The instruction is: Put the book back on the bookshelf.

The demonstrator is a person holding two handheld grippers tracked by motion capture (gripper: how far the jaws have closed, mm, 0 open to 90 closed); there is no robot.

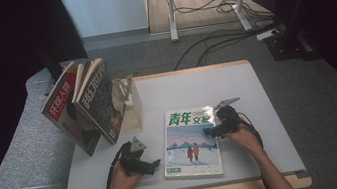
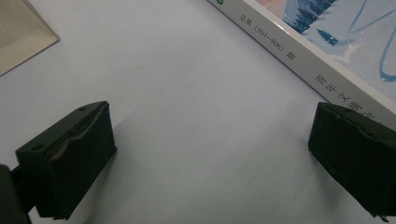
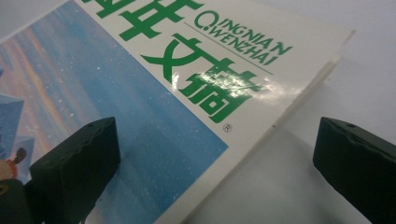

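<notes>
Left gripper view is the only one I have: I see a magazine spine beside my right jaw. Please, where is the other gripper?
Observer: The right gripper sits at the magazine's right edge, jaws open astride that edge.
Operator: Is the magazine lifted?
Observer: No, it lies flat on the table, cover up.
Operator: What stands beyond my gripper?
Observer: Two magazines lean upright in a clear stand at the table's far left.
</notes>
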